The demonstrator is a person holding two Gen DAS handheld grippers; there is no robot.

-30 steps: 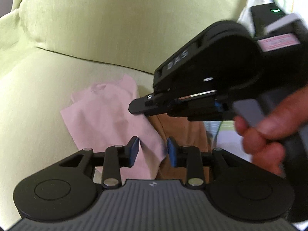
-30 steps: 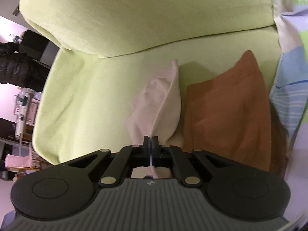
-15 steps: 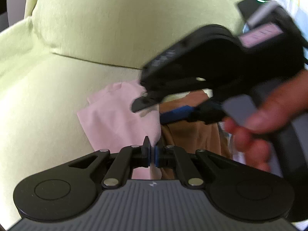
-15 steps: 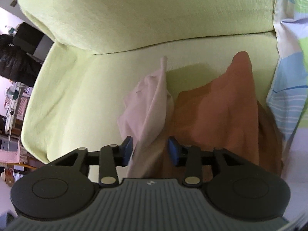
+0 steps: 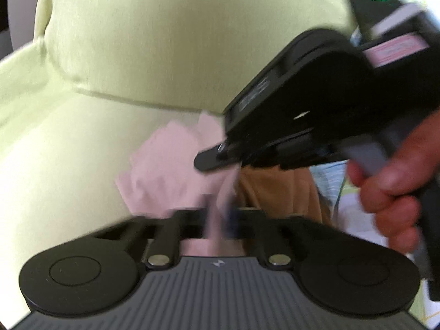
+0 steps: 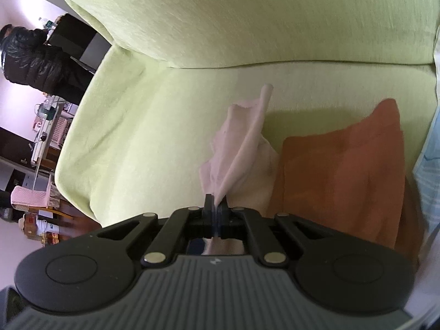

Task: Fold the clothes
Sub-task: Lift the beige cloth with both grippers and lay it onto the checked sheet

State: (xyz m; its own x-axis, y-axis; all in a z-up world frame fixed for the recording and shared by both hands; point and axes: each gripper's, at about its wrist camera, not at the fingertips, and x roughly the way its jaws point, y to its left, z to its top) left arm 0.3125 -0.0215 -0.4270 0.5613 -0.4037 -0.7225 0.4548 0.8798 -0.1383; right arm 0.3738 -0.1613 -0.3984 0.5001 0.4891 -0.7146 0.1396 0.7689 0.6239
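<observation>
left wrist view: the left gripper (image 5: 218, 221) is motion-blurred, fingers a little apart with the pink cloth (image 5: 170, 170) between them; whether it pinches, i cannot tell. right wrist view: the right gripper (image 6: 216, 210) is clamped on the pink cloth's edge, on the green sofa (image 6: 154, 126) beside an orange garment (image 6: 341, 170).

The right gripper (image 6: 215, 211) has its fingers (image 6: 208, 206) pressed together on a fold of pink cloth (image 6: 242, 148), which rises ahead of the tips. In the left wrist view, the right gripper's body sits above and to the right of the left fingers, gripped by a bare hand (image 5: 393, 184). The left gripper (image 5: 220, 220) is motion-blurred; cloth lies between its fingers, but their gap cannot be read.
</observation>
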